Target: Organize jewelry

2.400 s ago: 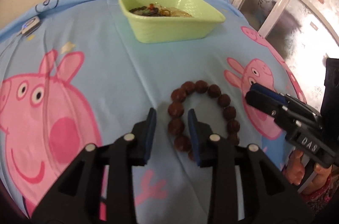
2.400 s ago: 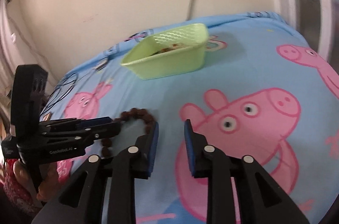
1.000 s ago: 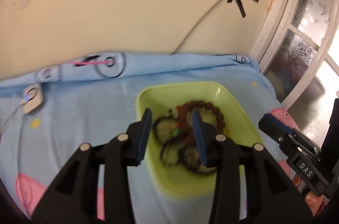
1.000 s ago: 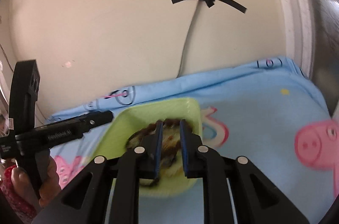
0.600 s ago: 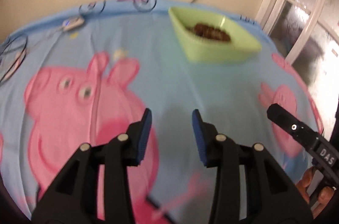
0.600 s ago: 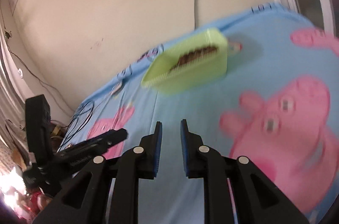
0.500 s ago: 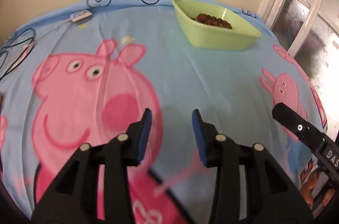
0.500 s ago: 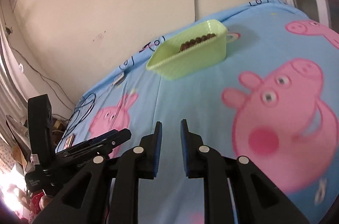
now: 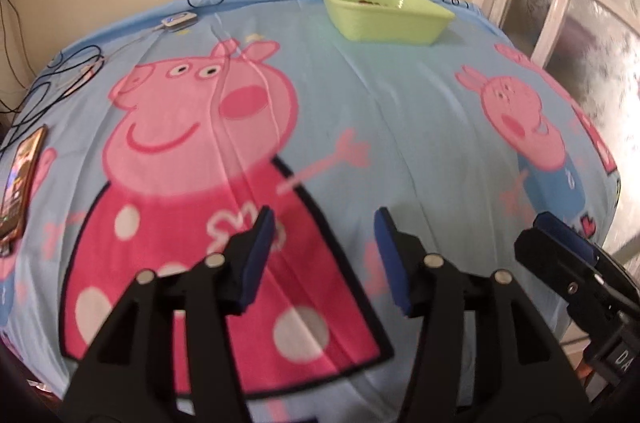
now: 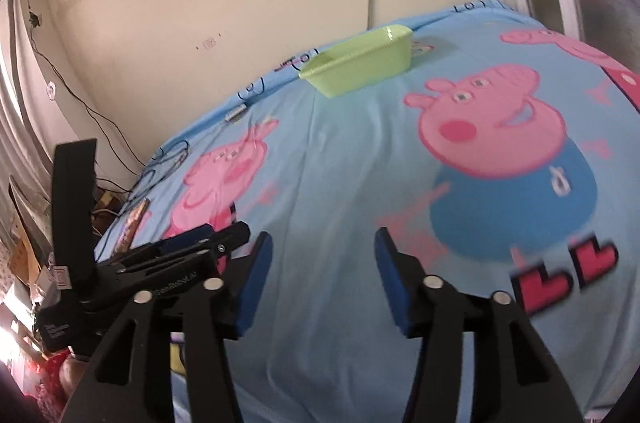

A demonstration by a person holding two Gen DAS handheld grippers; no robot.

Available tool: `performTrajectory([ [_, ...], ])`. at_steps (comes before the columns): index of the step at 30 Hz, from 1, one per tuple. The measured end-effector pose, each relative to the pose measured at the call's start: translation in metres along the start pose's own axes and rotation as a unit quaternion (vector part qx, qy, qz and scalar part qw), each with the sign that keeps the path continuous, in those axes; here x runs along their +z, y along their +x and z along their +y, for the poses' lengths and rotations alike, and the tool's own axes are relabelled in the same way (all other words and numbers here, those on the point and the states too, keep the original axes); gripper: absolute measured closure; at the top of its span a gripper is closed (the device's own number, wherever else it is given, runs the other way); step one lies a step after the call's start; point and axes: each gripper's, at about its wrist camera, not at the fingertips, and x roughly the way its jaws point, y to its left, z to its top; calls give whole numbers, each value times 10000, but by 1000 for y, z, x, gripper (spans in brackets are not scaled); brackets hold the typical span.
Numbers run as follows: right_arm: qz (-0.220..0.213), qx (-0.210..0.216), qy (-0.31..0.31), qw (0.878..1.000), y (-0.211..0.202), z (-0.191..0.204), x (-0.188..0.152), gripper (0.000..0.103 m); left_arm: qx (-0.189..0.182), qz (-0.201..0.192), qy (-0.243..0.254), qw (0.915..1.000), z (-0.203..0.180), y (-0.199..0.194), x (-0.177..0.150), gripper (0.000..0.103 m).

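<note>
From the left wrist, the left gripper (image 9: 324,255) hangs over the near part of the blue cartoon sheet (image 9: 360,127); its jaws have just been opening and hold nothing. The green tray (image 9: 386,19), with dark beads (image 9: 370,1) inside, sits at the far edge by the wall; a phone (image 9: 18,183) lies at the left edge. From the right wrist, the right gripper (image 10: 320,271), jaws likewise just parted and empty, faces bare sheet, the tray well apart.
</note>
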Motion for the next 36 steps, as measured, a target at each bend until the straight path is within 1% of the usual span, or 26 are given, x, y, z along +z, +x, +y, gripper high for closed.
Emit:
performTrajectory([
  [1, 42, 6, 37, 10000, -1, -1, -4, 68, 34, 1, 21, 10000, -2, -2, -5, 43],
  [3, 180, 27, 114, 9998, 0, -3, -9, 64, 83, -6, 51, 10000, -5, -5, -10, 40],
  [5, 288, 8, 138, 9995, -1, -4, -10, 64, 111, -6, 95, 9999, -7, -9, -13, 40],
  [7, 197, 51, 90, 9998, -9, -1, -11, 63, 150, -82, 143, 9998, -10, -15, -16, 27],
  [9, 57, 86, -26, 9999, -18, 5, -11, 60, 177, -249, 159, 9994, -12, -23, -17, 23],
  [11, -113, 15, -123, 9999, -26, 10, -12, 57, 209, -431, 171, 9987, -12, -32, -17, 18],
  [12, -242, -42, -148, 9996, -32, 12, -13, 56, 235, -506, 161, 9983, -11, -36, -17, 11],
  [13, -309, -79, -132, 9994, -36, 12, -13, 54, 235, -559, 145, 9981, -11, -39, -17, 6],
  [16, -382, -38, 38, 9993, -42, 9, -13, 49, 175, -730, 146, 9971, -11, -49, -16, 6],
  [20, -357, -25, 133, 9993, -44, 8, -14, 49, 330, -879, 216, 9953, -16, -57, -18, 6],
  [22, -293, 44, 222, 9993, -43, 6, -14, 49, 319, -948, 154, 9949, -16, -60, -18, 6],
  [27, -260, -21, 312, 9992, -40, 3, -14, 48, 502, -1091, 12, 9928, -15, -65, -22, 6],
  [29, -262, -39, 329, 9991, -40, 3, -15, 46, 506, -1076, -8, 9929, -15, -65, -23, 6],
  [32, -257, -55, 324, 9991, -40, 5, -15, 44, 407, -878, -9, 9953, -13, -60, -25, 6],
  [36, -251, -68, 297, 9992, -40, 6, -15, 42, 398, -762, 16, 9963, -12, -56, -27, 6],
])
